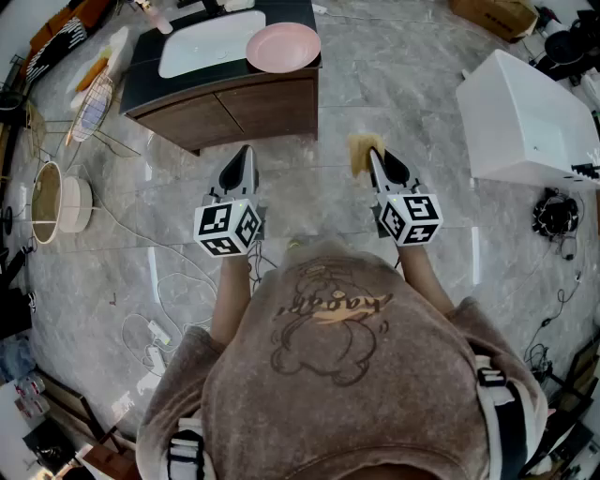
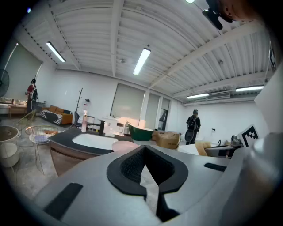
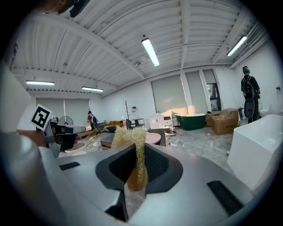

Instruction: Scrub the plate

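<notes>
A pink plate (image 1: 283, 47) lies on the dark counter (image 1: 145, 70) of a vanity, beside its white sink (image 1: 211, 42), well ahead of both grippers. My left gripper (image 1: 246, 155) is held above the floor in front of the cabinet, its jaws shut with nothing between them. In the left gripper view (image 2: 145, 148) the plate (image 2: 126, 145) shows just past the tips. My right gripper (image 1: 372, 157) is level with it to the right, shut on a yellow scrub sponge (image 1: 364, 148). The sponge (image 3: 128, 137) sticks up between the pads, with the plate (image 3: 153, 138) behind it.
A white bathtub (image 1: 525, 122) stands at the right. Wire baskets (image 1: 94, 103) and a round white tub (image 1: 58, 202) sit left of the vanity. Cables (image 1: 155, 333) trail over the grey tiled floor. A cardboard box (image 1: 492, 14) is far back right. A person (image 2: 193, 126) stands in the distance.
</notes>
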Available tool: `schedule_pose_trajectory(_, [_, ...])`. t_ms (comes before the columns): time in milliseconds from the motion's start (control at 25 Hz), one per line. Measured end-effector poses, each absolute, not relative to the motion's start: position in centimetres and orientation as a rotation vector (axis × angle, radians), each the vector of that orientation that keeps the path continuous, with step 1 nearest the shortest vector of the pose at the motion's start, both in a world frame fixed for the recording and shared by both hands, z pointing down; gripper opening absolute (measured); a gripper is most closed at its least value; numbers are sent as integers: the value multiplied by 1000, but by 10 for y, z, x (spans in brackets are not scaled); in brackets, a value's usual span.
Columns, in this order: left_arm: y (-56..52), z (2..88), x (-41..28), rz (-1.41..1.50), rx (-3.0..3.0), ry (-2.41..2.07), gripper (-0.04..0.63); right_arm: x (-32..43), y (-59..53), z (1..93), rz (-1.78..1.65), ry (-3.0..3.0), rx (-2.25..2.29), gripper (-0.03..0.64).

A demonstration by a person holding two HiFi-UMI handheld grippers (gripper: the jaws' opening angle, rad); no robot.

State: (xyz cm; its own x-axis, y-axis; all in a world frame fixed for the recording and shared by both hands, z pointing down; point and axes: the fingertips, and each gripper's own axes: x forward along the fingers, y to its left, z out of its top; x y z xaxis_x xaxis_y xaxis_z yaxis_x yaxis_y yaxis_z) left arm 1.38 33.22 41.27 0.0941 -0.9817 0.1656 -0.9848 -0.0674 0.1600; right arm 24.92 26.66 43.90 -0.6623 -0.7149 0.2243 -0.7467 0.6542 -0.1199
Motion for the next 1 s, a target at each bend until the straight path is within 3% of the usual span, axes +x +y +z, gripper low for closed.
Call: schedule_pose_trajectory(1000, [334,436,-41,37,2213,-1853,17,176,289,463,370,-2688,1244,48])
